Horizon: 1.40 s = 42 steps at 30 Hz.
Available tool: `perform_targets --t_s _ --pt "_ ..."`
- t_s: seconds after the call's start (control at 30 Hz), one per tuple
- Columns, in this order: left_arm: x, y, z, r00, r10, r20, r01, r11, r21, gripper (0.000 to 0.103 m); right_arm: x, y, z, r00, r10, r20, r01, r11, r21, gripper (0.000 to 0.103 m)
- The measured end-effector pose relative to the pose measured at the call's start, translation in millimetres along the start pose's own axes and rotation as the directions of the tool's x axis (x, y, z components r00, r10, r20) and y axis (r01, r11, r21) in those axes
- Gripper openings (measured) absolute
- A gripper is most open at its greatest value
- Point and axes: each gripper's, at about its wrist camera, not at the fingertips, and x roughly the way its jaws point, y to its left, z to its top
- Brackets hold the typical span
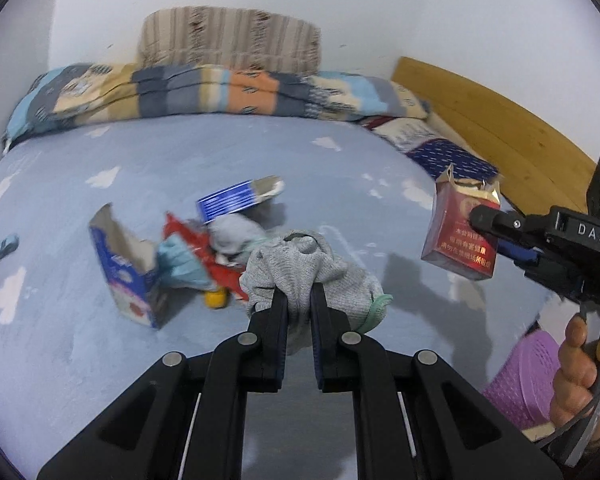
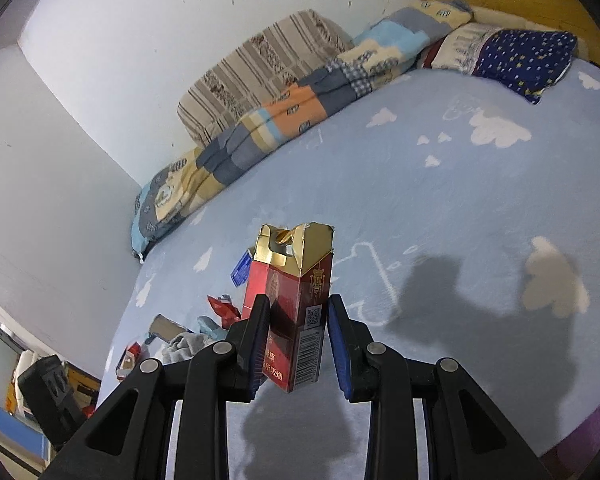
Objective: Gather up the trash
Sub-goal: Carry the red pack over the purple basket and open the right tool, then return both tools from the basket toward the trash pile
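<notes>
Fingers [image 1: 279, 312] pinch grey sock [image 1: 300, 276]; right fingers [image 2: 258, 328] clamp cigarette pack [image 2: 296, 312].

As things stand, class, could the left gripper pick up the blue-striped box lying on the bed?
Probably not yet: the left gripper is already shut on a grey sock, though the blue-striped box lies unobstructed beyond it.

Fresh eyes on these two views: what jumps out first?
The red cigarette pack with its torn gold top, clamped upright in the right claw above the blue cloud-print bedsheet. Then the grey sock bunched in the shut left claw, lifted off the bed. Behind it, mid-bed, a litter pile: a torn blue-and-white carton and red wrappers.
</notes>
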Motion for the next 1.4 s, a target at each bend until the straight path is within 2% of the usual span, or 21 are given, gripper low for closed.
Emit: perform_targets --t_s 0.13,0.27,0.43,0.53,0.6,0.67,0.73,0.83,0.93,0.97,1.07,1.17,1.33,1.4 --pt "-8 -30 -6 0.997 -0.079 -0.002 0.079 0.995 0.058 0.01 -43 -14 -3 0.998 -0.011 0.054 0.012 1.0 -0.023 0.031" --pt "-13 -76 -13 0.985 -0.171 -0.024 0.173 0.978 0.115 0.01 -93 -45 -18 0.991 -0.077 0.11 0.082 0.996 -0.036 0.031" --pt "-13 -162 -27 0.953 -0.291 -0.085 0.303 0.924 0.232 0.01 -165 -110 -47 0.977 -0.166 0.135 0.163 0.986 0.033 0.031" --pt "-5 -216 -39 0.92 -0.363 -0.147 0.391 0.876 0.283 0.01 -214 -152 -66 0.951 -0.268 0.157 0.256 0.962 0.092 0.031" --pt "1 -255 -46 0.888 -0.415 -0.2 0.458 0.838 0.296 0.01 -242 -175 -76 0.93 -0.328 0.168 0.307 0.941 0.14 0.031" --pt "9 -286 -53 0.863 -0.44 -0.249 0.502 0.806 0.313 0.01 -263 -194 -85 0.914 -0.367 0.172 0.337 0.924 0.18 0.031" --pt "17 -323 -64 0.833 -0.456 -0.313 0.547 0.76 0.35 0.01 -277 -208 -91 0.902 -0.397 0.169 0.361 0.909 0.207 0.031" --pt "32 -364 -77 0.805 -0.442 -0.394 0.583 0.712 0.392 0.011 -293 -229 -101 0.884 -0.435 0.173 0.39 0.889 0.24 0.031" --pt "47 -387 -85 0.786 -0.428 -0.447 0.604 0.689 0.401 0.011 -305 -253 -107 0.874 -0.454 0.174 0.396 0.872 0.289 0.032" --pt "53 -394 -87 0.783 -0.417 -0.461 0.603 0.69 0.401 0.014 -307 -258 -107 0.872 -0.458 0.174 0.396 0.868 0.3 0.033" --pt "63 -394 -84 0.783 -0.401 -0.475 0.592 0.716 0.371 0.037 -308 -270 -106 0.863 -0.476 0.167 0.41 0.855 0.317 0.038" --pt "57 -381 -78 0.787 -0.419 -0.452 0.589 0.729 0.349 0.045 -313 -276 -106 0.858 -0.48 0.183 0.406 0.852 0.329 0.043" --pt "44 -352 -67 0.825 -0.405 -0.395 0.541 0.767 0.345 0.051 -316 -267 -105 0.845 -0.493 0.207 0.423 0.853 0.305 0.047" --pt "34 -330 -62 0.849 -0.395 -0.351 0.509 0.792 0.338 0.057 -311 -259 -102 0.855 -0.476 0.206 0.411 0.864 0.289 0.05"
